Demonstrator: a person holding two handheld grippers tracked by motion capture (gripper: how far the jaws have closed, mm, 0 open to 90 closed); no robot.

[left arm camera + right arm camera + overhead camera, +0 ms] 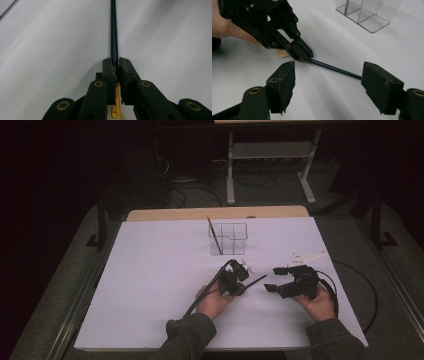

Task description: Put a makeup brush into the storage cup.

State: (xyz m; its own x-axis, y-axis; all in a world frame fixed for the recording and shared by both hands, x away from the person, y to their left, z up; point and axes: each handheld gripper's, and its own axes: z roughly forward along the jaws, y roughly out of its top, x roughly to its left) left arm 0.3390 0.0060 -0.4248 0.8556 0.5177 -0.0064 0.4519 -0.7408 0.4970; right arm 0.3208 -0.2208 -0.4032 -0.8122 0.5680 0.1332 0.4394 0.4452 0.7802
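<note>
The left gripper (pixel 243 281) had its fingers closed on a dark pencil (pixel 335 68) at centre of the white worktop (pixel 150 285); the right gripper (pixel 280 280) stood open at 3 o'clock. Gripped near one end, the pencil could pivot or slip. Clear organizer (pixel 229 239) at 12 o'clock; room dark.

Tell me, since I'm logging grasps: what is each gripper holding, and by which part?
The left gripper clamps a thin dark brush near its gold ferrule end. The right gripper is open, holding nothing.
</note>
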